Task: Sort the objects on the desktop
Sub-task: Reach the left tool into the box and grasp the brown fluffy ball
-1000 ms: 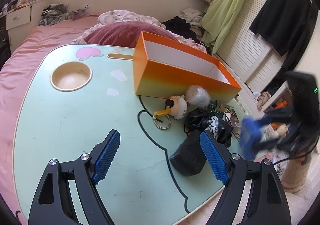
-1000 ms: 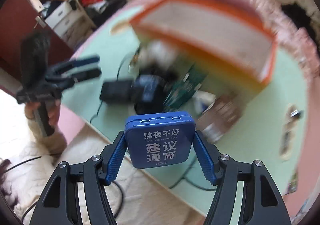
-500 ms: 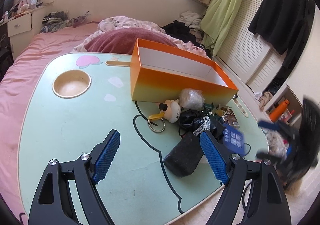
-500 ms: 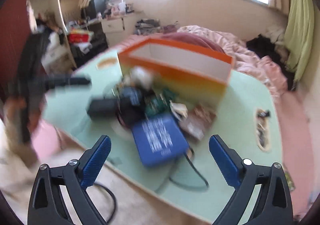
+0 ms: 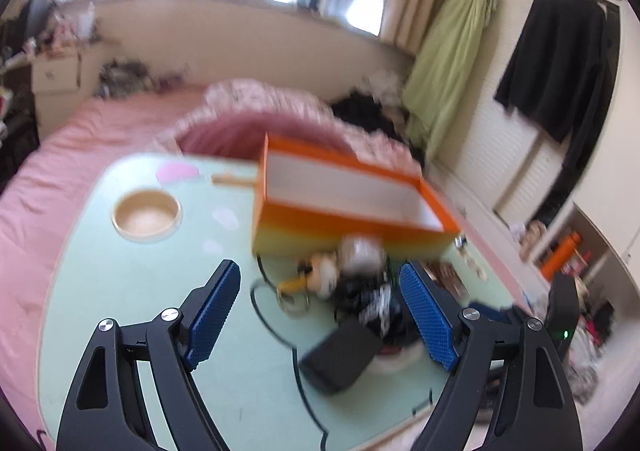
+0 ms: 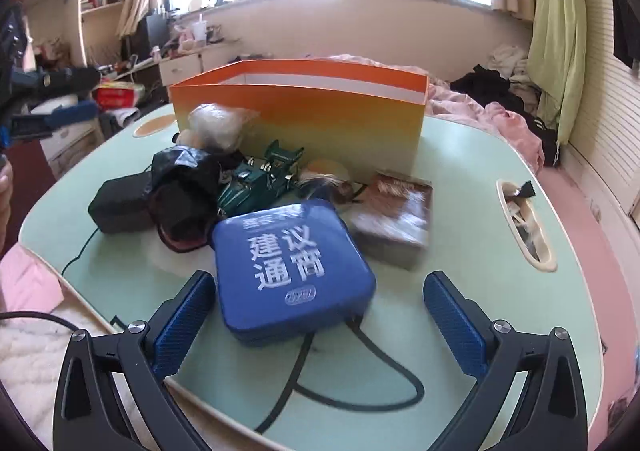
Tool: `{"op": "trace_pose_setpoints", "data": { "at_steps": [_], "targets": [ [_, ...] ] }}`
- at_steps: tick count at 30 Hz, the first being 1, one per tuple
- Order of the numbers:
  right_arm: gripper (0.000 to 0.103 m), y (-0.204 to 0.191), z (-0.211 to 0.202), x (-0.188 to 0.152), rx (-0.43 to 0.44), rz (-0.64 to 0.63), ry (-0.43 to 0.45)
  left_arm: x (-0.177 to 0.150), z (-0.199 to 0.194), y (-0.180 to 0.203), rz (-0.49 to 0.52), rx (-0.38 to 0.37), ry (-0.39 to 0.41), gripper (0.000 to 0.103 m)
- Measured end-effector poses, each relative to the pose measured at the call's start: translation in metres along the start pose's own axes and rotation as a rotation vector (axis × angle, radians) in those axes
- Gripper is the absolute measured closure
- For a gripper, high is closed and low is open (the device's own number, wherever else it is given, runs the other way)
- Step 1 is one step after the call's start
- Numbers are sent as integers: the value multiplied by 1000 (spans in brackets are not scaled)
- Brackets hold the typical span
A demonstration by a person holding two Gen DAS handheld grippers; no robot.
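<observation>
A blue square tin with white lettering lies flat on the pale green table, resting on a black cable. My right gripper hovers at its near edge, jaws opening wide, pads clear of the tin's sides. Behind it stands the orange box, seemingly empty in the left wrist view. In front of the box lies a pile: a green toy car, a brown box, a black bag and a black case. My left gripper hangs open over the table with nothing in it.
A round cup recess sits at the table's far left. A slot with small items runs along the right side. A white toy with a key ring lies by the pile. A pink bed surrounds the table; clothes hang at the right.
My right gripper has let go of the blue tin, which now lies on the table, and its jaws have spread. My left gripper has lifted and tilted up a little, still open.
</observation>
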State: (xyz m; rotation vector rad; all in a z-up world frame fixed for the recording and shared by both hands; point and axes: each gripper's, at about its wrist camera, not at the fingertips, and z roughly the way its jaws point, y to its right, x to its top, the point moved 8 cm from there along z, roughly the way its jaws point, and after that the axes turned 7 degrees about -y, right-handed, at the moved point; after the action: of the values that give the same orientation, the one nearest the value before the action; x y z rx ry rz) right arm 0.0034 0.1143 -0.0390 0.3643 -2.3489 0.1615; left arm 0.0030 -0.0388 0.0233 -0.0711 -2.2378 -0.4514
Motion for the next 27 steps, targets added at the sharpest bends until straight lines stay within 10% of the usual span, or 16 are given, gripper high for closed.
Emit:
{"op": "trace_pose_setpoints", "data": {
  "at_steps": [12,15,21,27],
  "targets": [
    [0,1,-4,1,4,-3,19,24,2,76,328,196,177,19],
    [0,2,-6,0,7,-4,22,47,19,90,335,179,131,19],
    [0,-1,-8,0,8,-5,27,61,105,80,216,161,-206,19],
    [0,-2,-9,1,10,-7,29,47,132,69,178,173,-200,17]
  ]
}}
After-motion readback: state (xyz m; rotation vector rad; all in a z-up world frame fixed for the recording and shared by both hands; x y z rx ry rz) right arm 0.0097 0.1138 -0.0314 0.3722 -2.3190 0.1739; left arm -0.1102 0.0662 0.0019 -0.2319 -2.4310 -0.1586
